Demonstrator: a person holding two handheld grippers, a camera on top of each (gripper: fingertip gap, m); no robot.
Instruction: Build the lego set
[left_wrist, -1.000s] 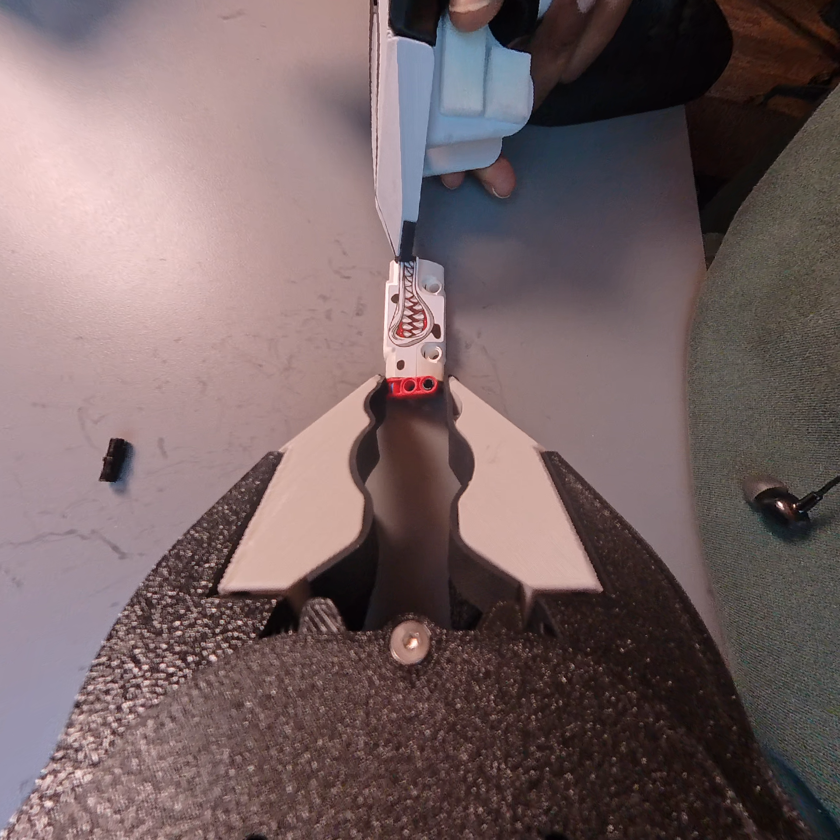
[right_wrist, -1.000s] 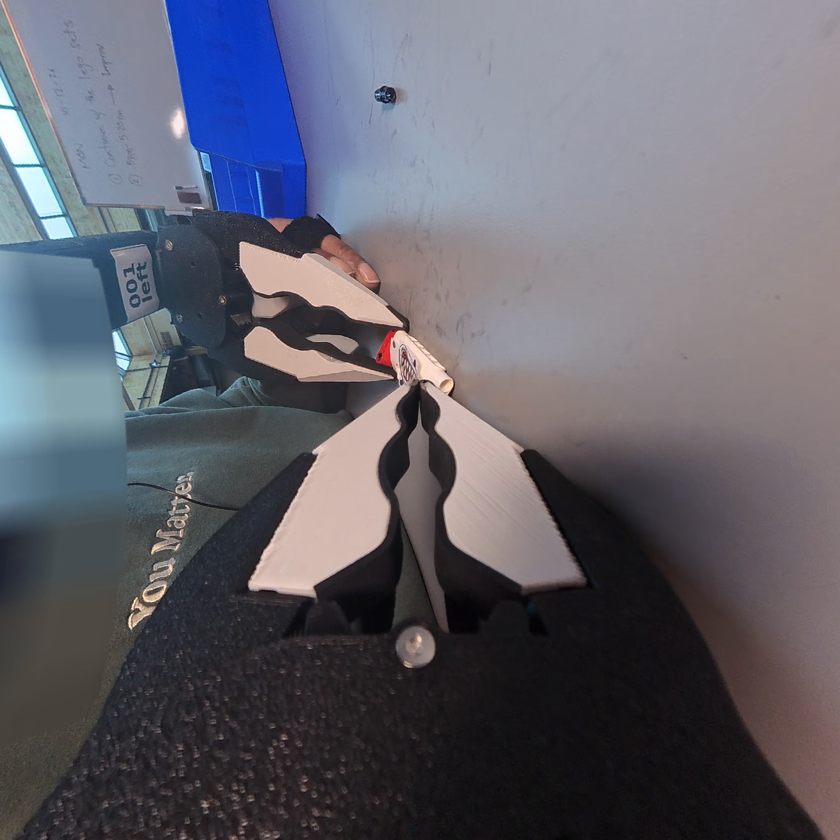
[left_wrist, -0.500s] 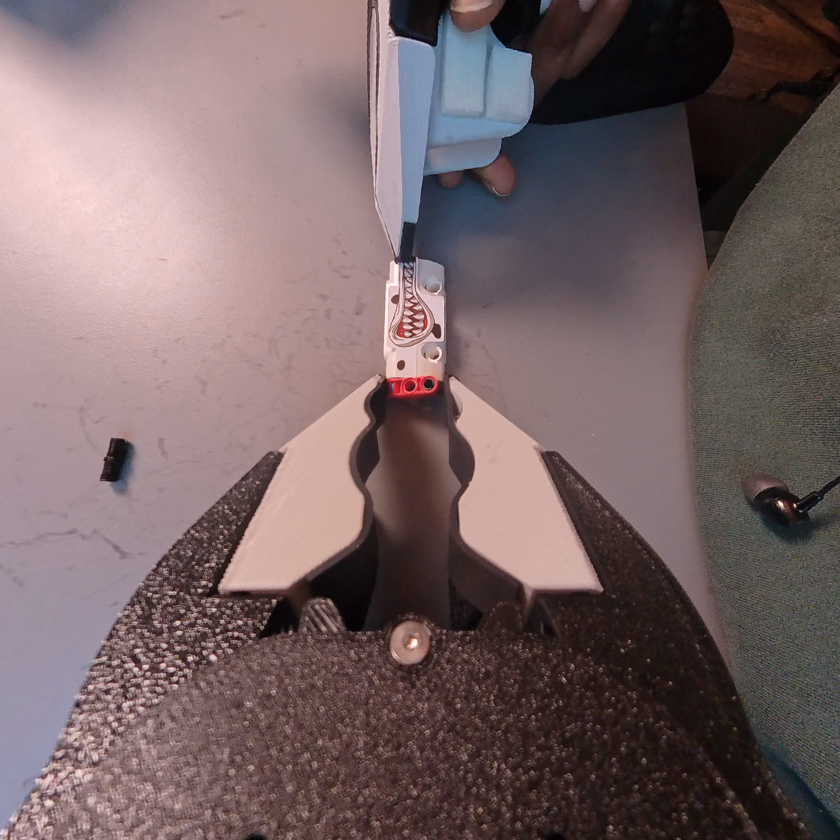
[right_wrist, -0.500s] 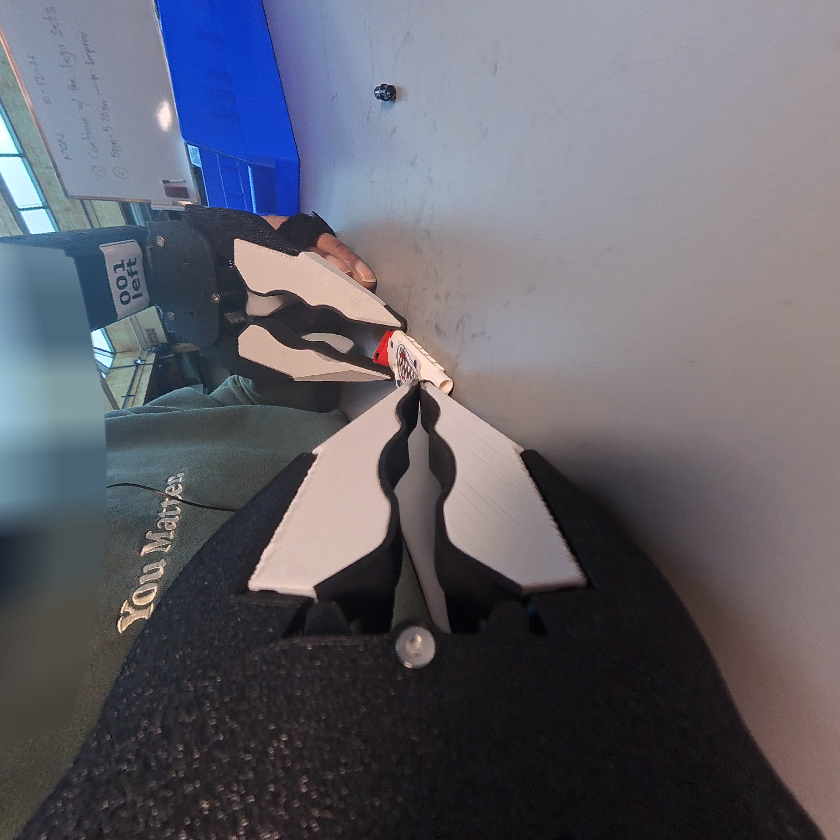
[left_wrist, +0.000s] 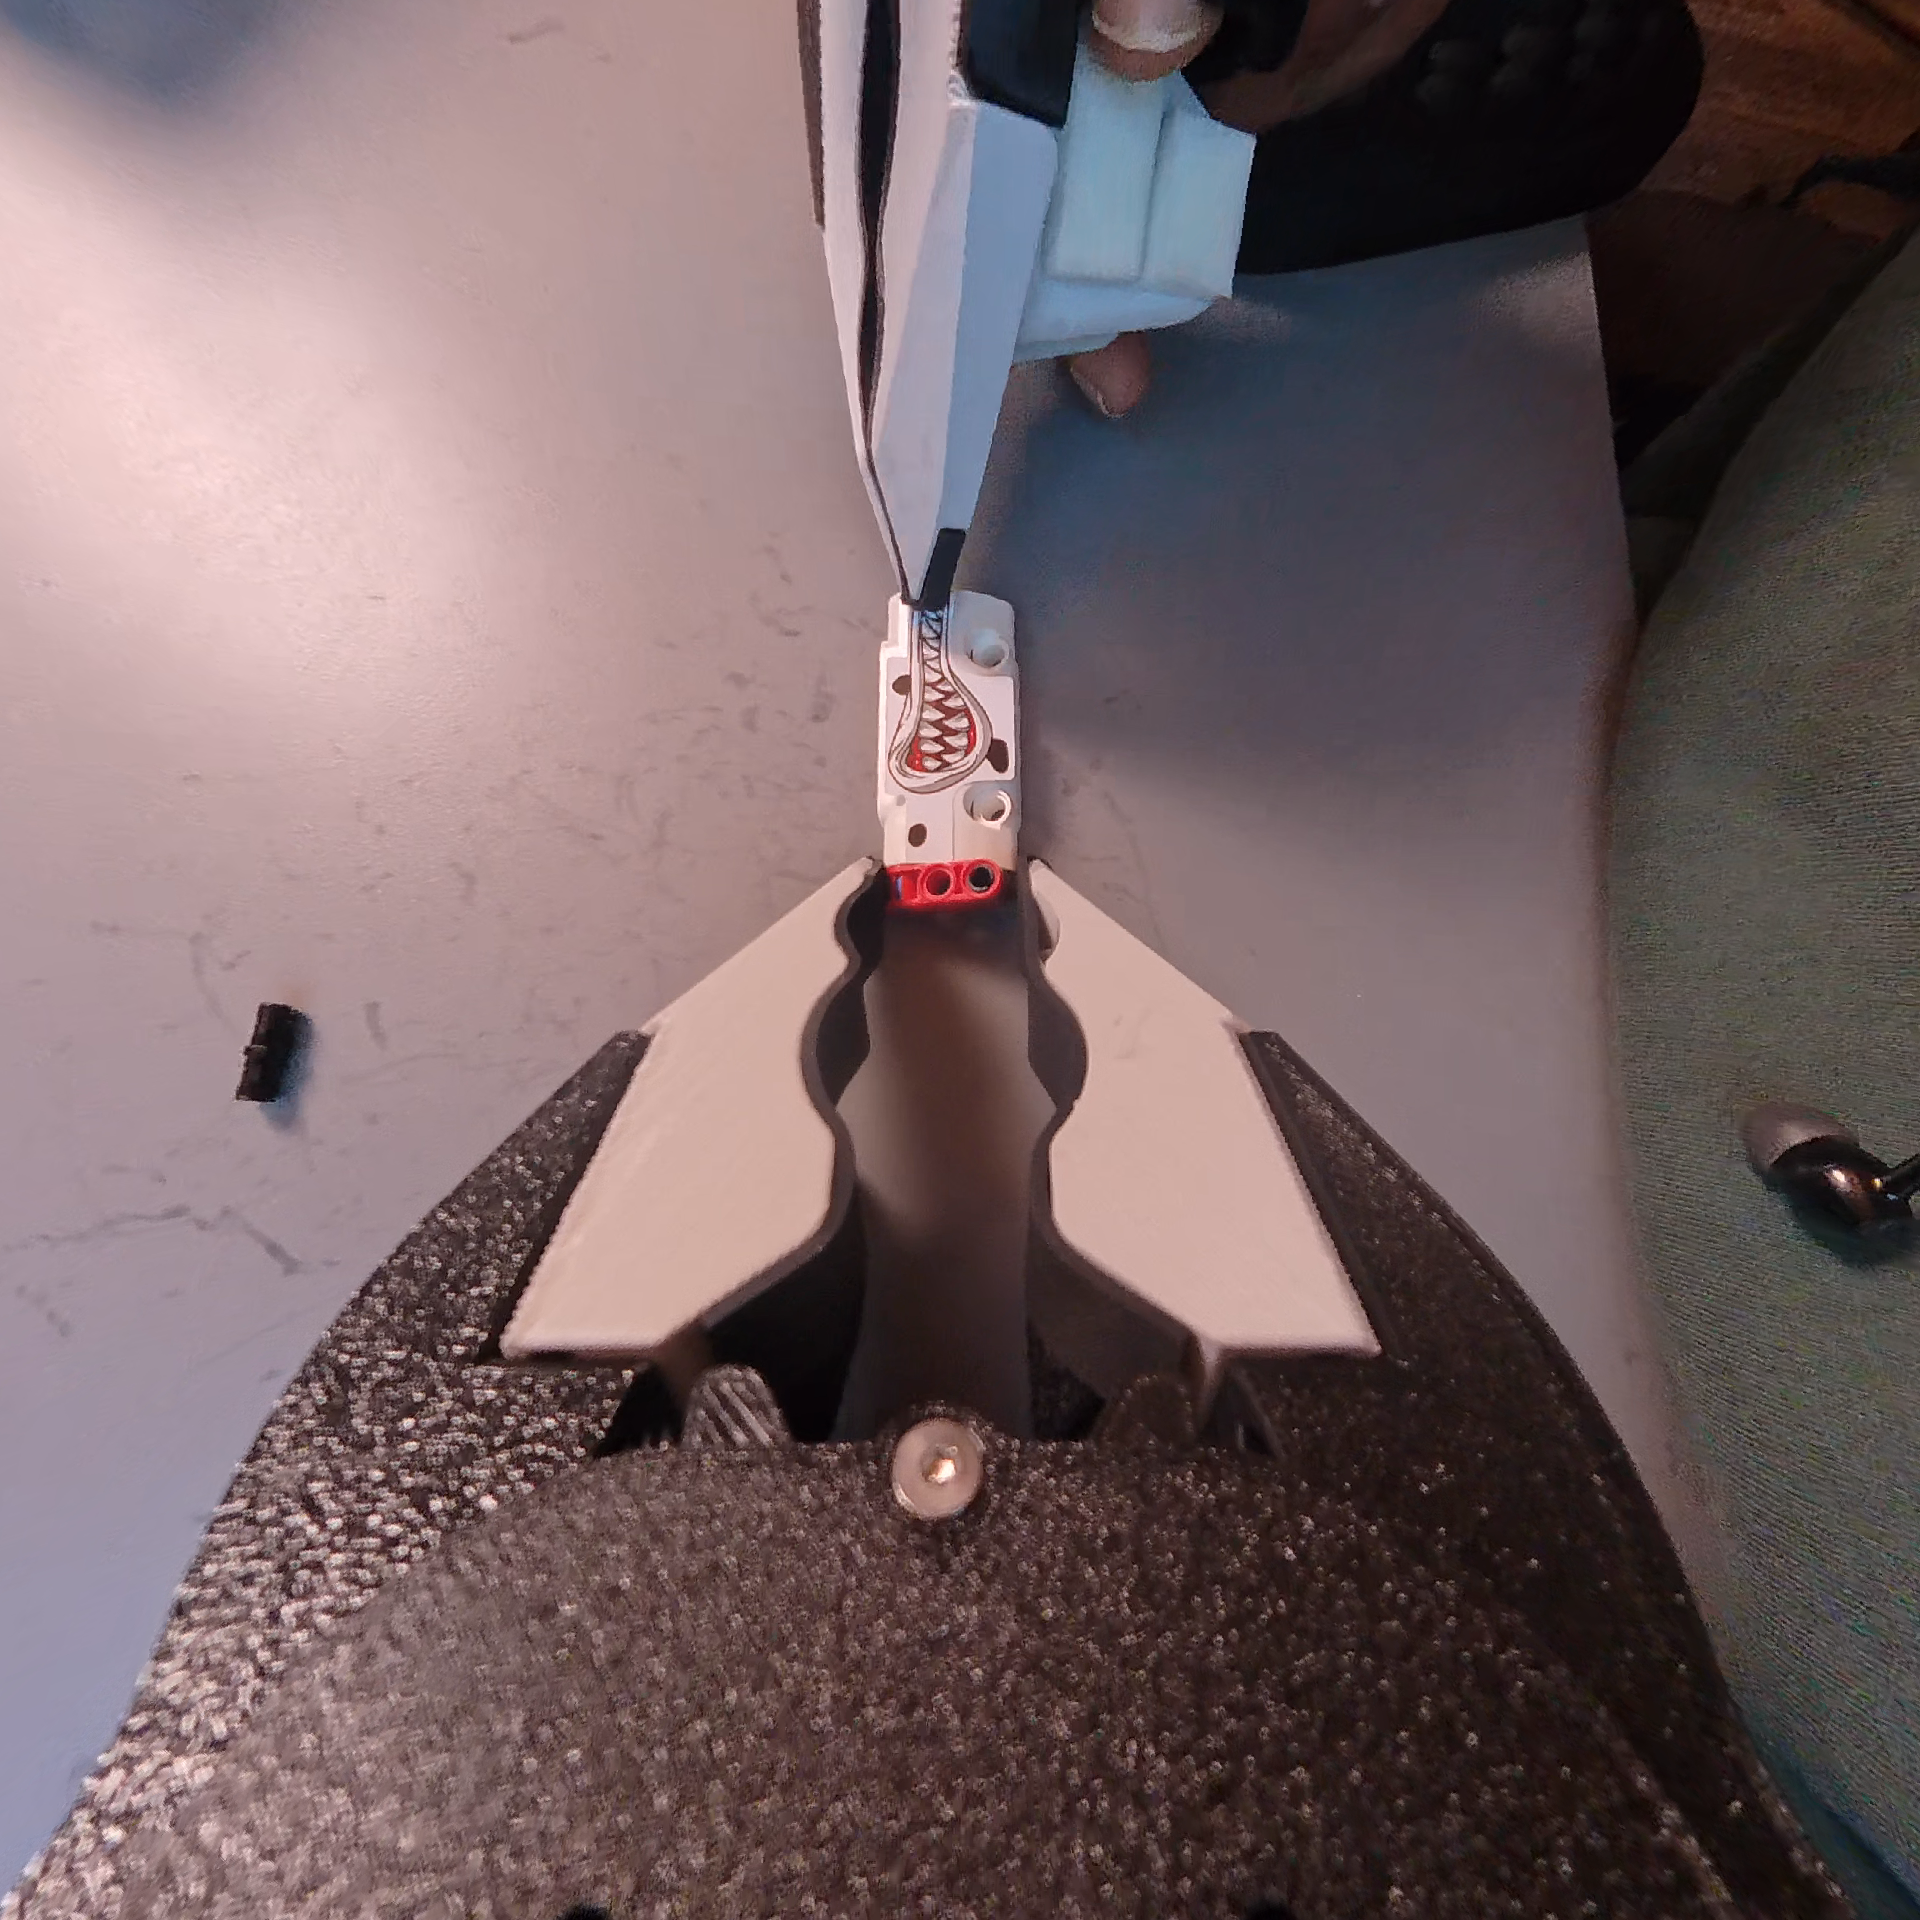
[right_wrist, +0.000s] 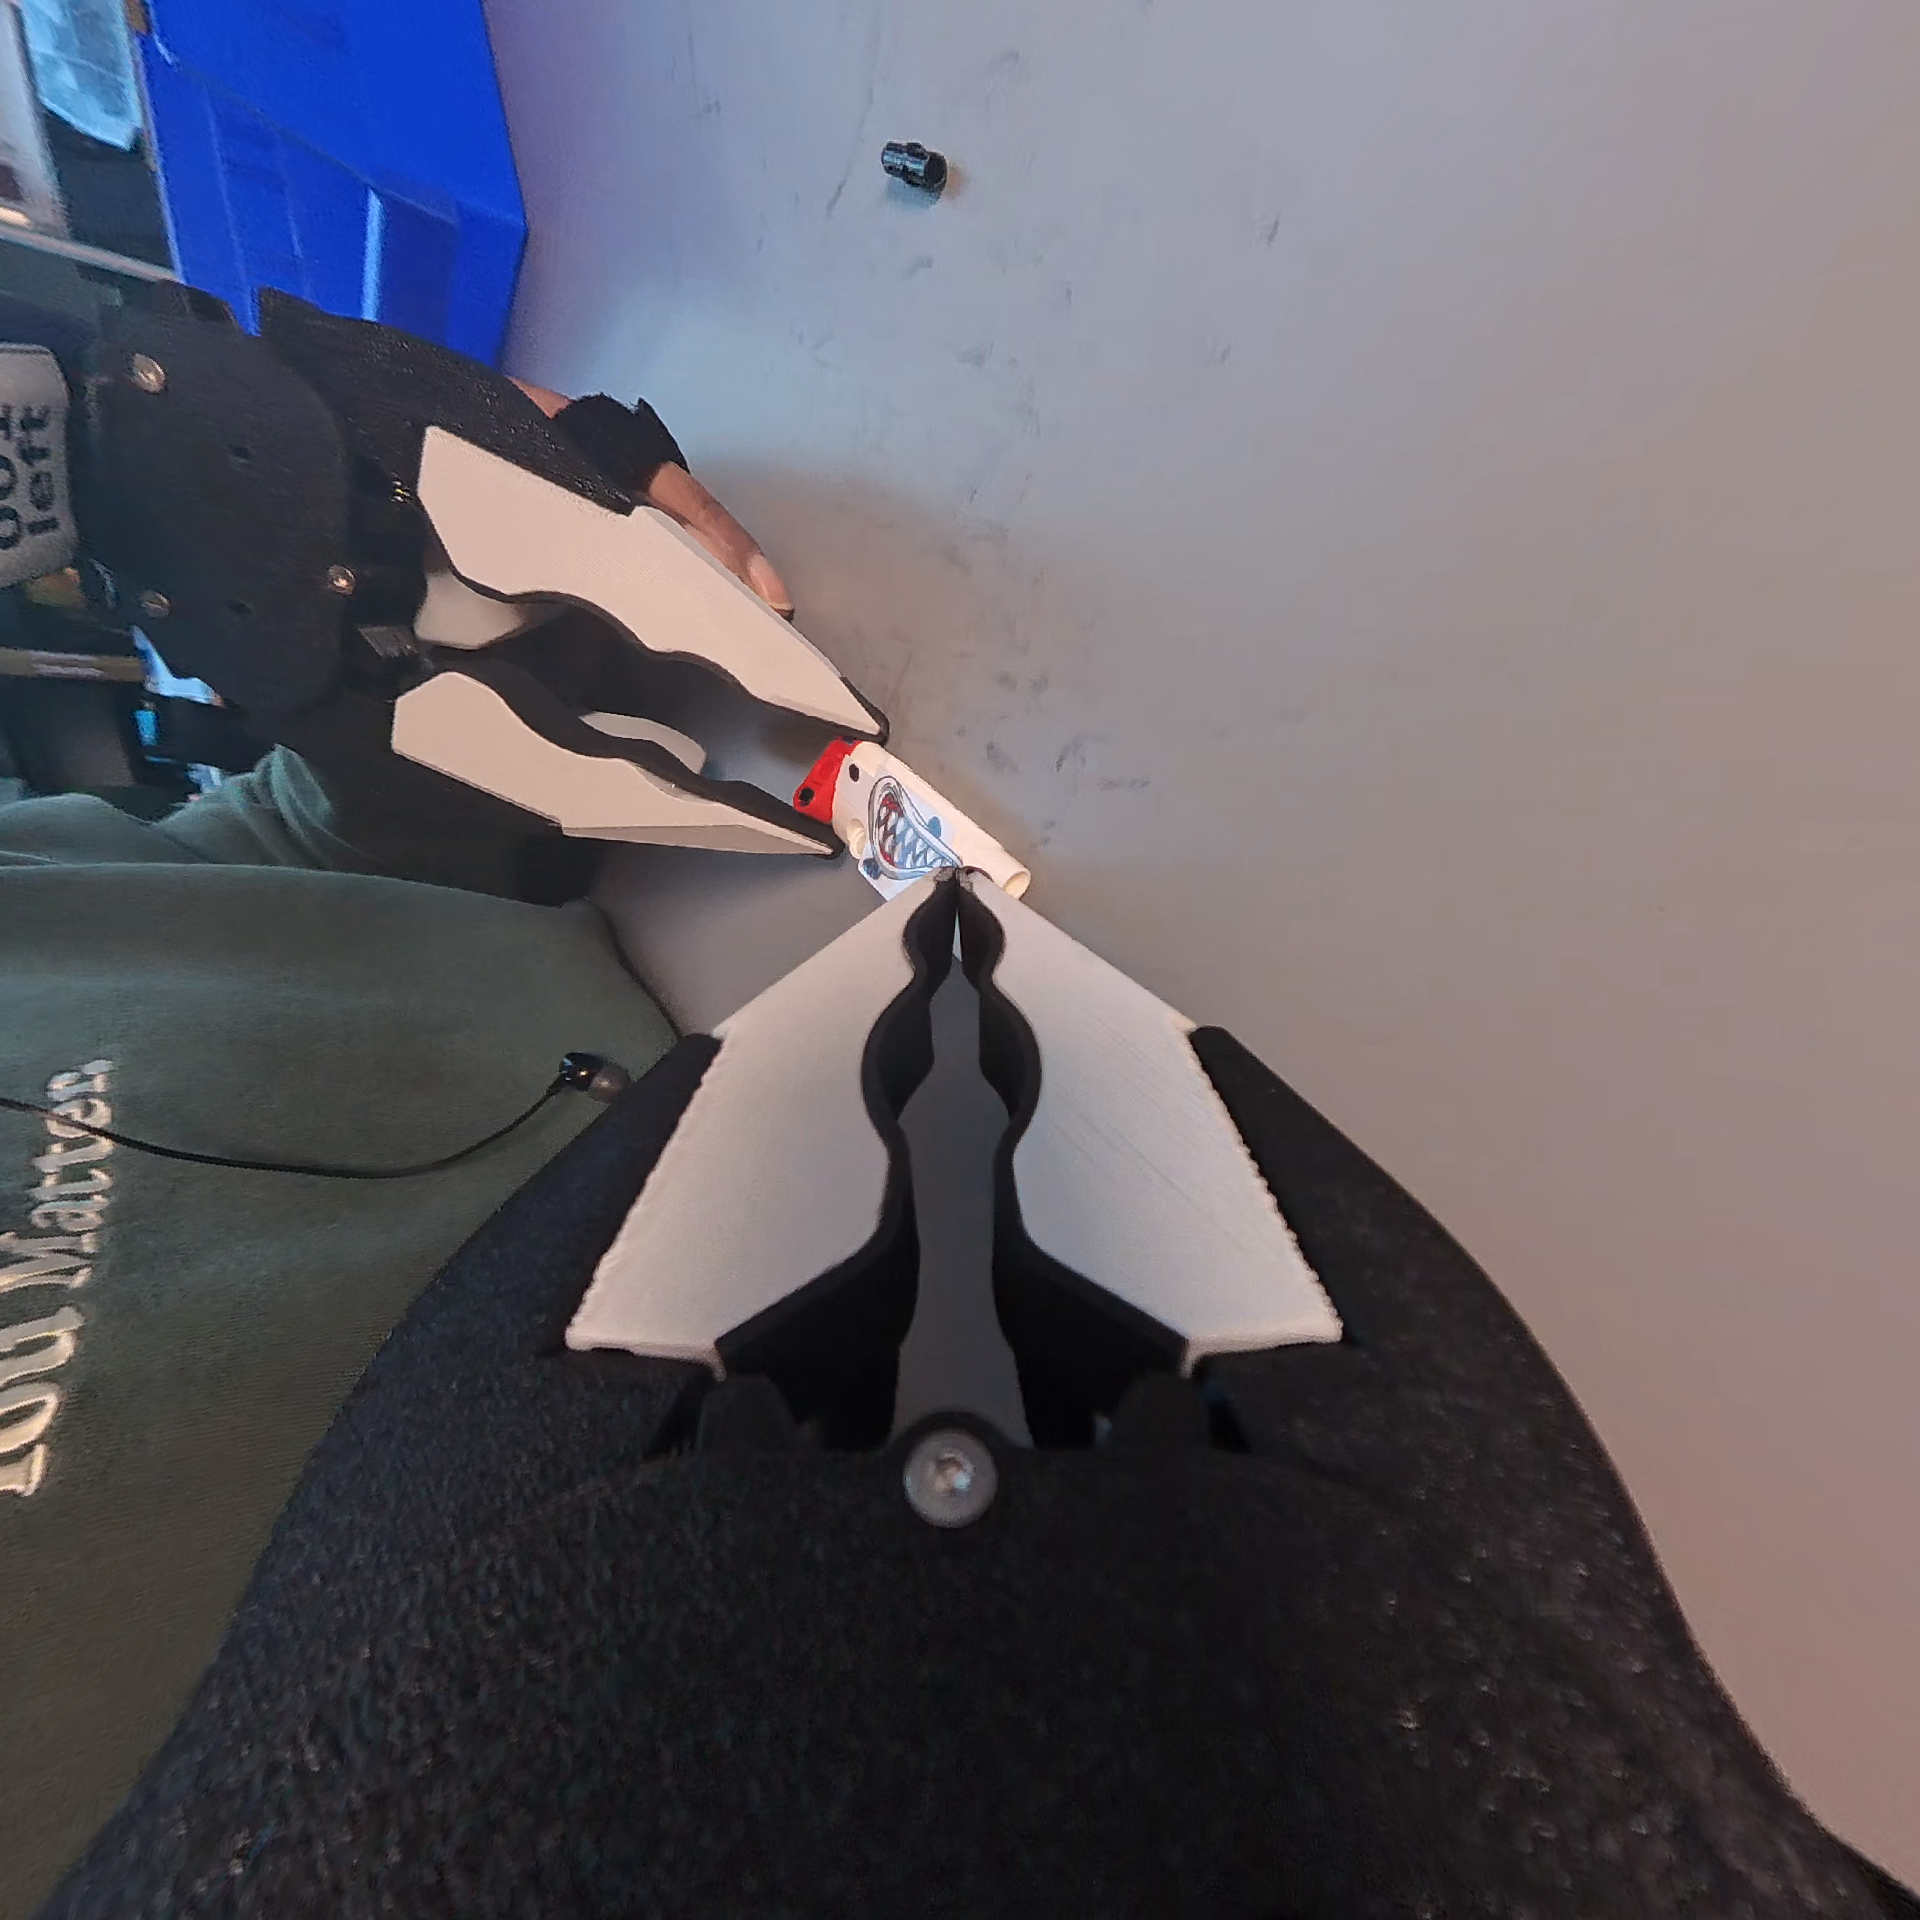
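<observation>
While the white lego piece (left_wrist: 951, 743) with its toothy mouth print lies on the grey bench (left_wrist: 416, 520), the left hand-held gripper (left_wrist: 948, 878) clamps its red end and the right hand-held gripper (right_wrist: 956, 878), clenched, pinches the far end. A small black pin (left_wrist: 268, 1051) lies well apart. A blue bin (right_wrist: 343, 156) stands beyond; an earbud (left_wrist: 1829, 1169) rests on green cloth (left_wrist: 1766, 831).

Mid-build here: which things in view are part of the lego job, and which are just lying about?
In the job:
- white shark-mouth lego piece with its red beam
- left gripper, closed on the red end
- right gripper, shut, tip at the far end
- loose black pin, probably a spare part

Lying about:
- earbud on green clothing
- blue bin
</observation>
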